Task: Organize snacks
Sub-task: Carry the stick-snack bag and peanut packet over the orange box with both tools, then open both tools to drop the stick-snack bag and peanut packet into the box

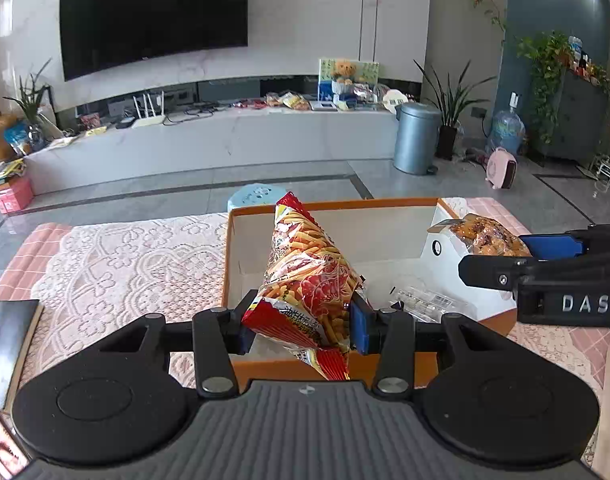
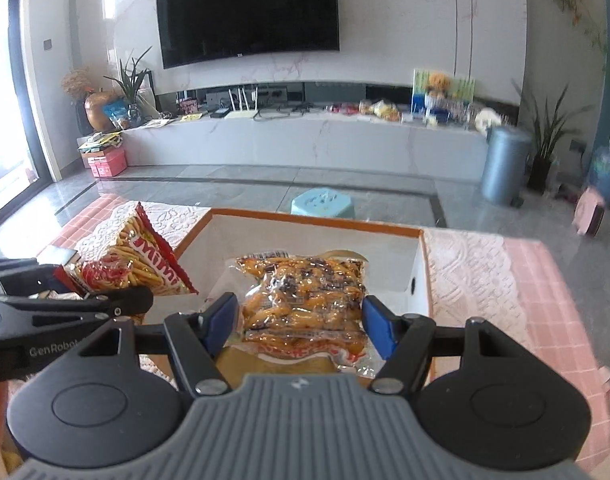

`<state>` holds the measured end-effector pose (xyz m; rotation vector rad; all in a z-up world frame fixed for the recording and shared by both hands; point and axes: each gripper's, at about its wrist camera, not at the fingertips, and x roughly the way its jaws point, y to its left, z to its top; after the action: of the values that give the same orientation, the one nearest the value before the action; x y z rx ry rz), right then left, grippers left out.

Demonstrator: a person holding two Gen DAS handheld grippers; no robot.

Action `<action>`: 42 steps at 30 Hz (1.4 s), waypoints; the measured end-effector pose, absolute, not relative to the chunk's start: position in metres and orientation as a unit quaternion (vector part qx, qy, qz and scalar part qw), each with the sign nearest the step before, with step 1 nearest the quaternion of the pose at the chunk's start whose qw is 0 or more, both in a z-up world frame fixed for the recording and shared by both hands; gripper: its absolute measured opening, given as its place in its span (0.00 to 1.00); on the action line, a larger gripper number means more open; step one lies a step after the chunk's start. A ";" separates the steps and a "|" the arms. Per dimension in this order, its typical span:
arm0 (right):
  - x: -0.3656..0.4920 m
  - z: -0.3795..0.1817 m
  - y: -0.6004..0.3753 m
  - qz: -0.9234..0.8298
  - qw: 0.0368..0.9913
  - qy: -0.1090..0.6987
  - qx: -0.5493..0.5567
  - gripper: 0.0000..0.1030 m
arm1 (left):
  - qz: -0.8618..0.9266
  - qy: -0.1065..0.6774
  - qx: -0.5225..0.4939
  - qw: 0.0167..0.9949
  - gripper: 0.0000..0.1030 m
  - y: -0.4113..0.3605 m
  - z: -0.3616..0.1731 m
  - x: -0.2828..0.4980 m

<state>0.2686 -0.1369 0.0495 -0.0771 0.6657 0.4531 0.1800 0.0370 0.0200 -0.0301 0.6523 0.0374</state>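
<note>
A red bag of snack sticks [image 1: 309, 276] stands tilted between the blue pads of my left gripper [image 1: 301, 328], which is shut on its lower part above the near wall of an orange box [image 1: 229, 264] with a white inside. In the right wrist view this bag [image 2: 141, 260] and the left gripper [image 2: 101, 284] hang over the box's left rim. My right gripper [image 2: 301, 324] is shut on a clear pack of brown-orange snacks [image 2: 305, 296] held over the orange box [image 2: 313, 220]. From the left wrist, that pack [image 1: 485, 234] and the right gripper [image 1: 501, 254] sit at the right.
A clear plastic packet [image 1: 425, 300] lies inside the box. The box stands on a lace cloth [image 1: 125, 256] over a pink checked table. A dark book [image 1: 9, 340] lies near the table's left edge. A light-blue stool [image 1: 257, 196] and a grey bin [image 1: 417, 136] stand on the floor beyond.
</note>
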 end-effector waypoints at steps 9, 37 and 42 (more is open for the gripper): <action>0.328 0.025 -0.126 0.244 0.893 0.378 -0.035 0.64 | -0.009 0.358 0.008 0.933 0.49 0.041 -0.005 0.231; 0.432 -0.068 -0.078 0.195 0.822 0.501 -0.188 0.65 | 0.053 0.473 0.127 0.870 0.52 0.029 -0.060 0.318; 0.443 -0.072 -0.082 0.186 0.810 0.531 -0.167 0.65 | 0.067 0.475 0.146 0.865 0.58 0.022 -0.062 0.320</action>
<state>0.4425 -0.0819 -0.0725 -0.3567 1.1349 0.3973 0.3198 0.0217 -0.0620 0.3050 0.9951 0.1414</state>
